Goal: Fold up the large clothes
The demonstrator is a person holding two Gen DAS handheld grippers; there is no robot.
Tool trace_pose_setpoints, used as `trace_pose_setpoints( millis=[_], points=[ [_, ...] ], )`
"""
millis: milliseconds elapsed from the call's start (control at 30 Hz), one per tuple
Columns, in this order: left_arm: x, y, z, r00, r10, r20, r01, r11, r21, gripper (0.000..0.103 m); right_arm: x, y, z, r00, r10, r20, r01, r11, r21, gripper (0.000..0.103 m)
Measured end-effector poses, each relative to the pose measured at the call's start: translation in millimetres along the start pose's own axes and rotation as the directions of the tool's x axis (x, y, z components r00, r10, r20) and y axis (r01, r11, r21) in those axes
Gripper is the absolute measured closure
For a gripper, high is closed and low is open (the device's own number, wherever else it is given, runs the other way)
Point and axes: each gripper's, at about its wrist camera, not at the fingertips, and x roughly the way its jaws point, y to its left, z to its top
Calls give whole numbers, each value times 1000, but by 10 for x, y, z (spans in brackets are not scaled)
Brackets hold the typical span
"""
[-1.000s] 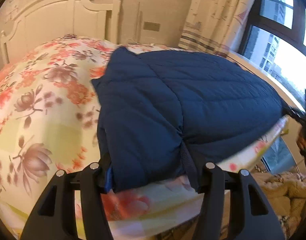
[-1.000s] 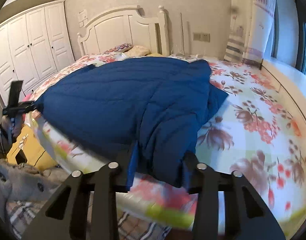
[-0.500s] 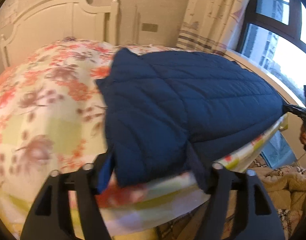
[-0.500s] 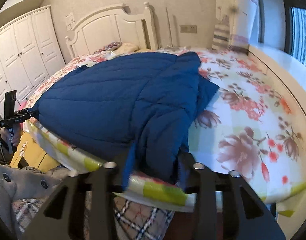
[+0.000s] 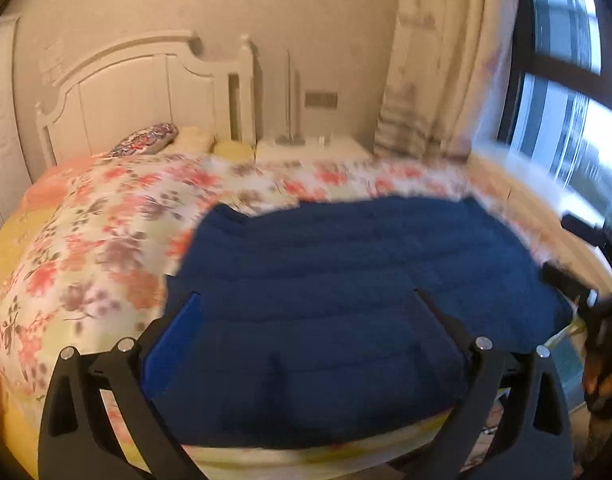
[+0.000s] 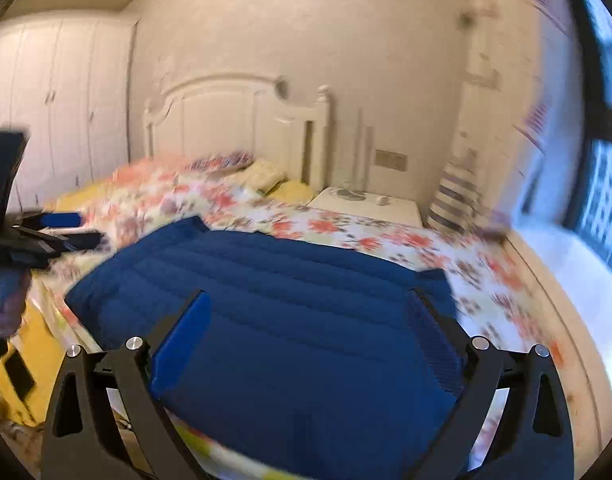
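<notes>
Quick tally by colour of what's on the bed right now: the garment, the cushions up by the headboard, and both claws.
Navy blue quilted jacket: 1
Patterned multicolour pillow: 1
Cream pillow: 1
Yellow pillow: 1
Black claws with blue pads, jaws opening, nothing pressed between them: 2, the left claw and the right claw
Total: 6

a bedroom in a home. beyond the fingers lies a bed (image 5: 106, 216) under a flowered cover, with a white carved headboard (image 6: 242, 120) and pillows (image 6: 262, 174) at its far end. beside the headboard stands a white nightstand (image 6: 369, 204). far off to the left of the fingers are white wardrobe doors (image 6: 66, 100); to the right hang a pale curtain (image 5: 437, 80) and a dark-framed window (image 5: 565, 92).
</notes>
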Motion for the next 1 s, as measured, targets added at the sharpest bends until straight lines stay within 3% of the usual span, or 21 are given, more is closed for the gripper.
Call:
trace_pose_setpoints(
  millis=[100, 167, 200, 267, 433, 567, 633, 667, 733, 800, 900, 1000],
  points=[
    [404, -161, -138, 996, -14, -94, 12, 1000, -23, 3, 426, 277, -188, 993, -4, -115, -5, 997, -81, 8],
    [778, -200, -301, 979, 31, -199, -31, 1000, 7, 2, 853, 236, -480, 970, 32, -243, -39, 999, -24, 6],
    [940, -255, -433, 979, 62, -194, -50, 997, 67, 2, 924, 201, -583, 976, 39, -215, -43, 999, -9, 4],
    [994, -350, -581, 989, 103, -108, -87, 986, 140, 2, 946, 263, -681, 985, 23, -174, -32, 998, -51, 4],
    [1021, -309, -643, 989, 87, -118, -73, 990, 117, 2, 907, 236, -662, 977, 50, -209, -58, 998, -32, 5],
    [1032, -242, -644, 989, 54, -140, -40, 994, 102, 2, 546, -58, -590, 985, -108, -134, 109, 994, 3, 6],
    [1009, -251, -634, 989, 56, -138, -42, 994, 101, 2, 518, -383, -660, 970, -166, -176, 182, 980, 76, 5],
    [1015, -254, -633, 989, 58, -136, -45, 994, 101, 2, 547, -526, -728, 965, -155, -211, 182, 977, 113, 5],
    [1013, -276, -624, 989, 55, -135, -42, 995, 95, 2, 601, -795, -898, 972, -27, -232, 79, 972, 222, 4],
    [1014, -263, -630, 990, 55, -130, -42, 994, 97, 2, 624, -783, -902, 966, -40, -255, 96, 973, 211, 4],
    [1010, -257, -640, 990, 57, -129, -44, 994, 103, 2, 635, -762, -653, 938, -60, -340, 133, 972, 195, 5],
    [1000, -261, -647, 990, 59, -126, -46, 994, 104, 2, 598, -782, -409, 954, -110, -279, 163, 971, 173, 5]
  ],
)
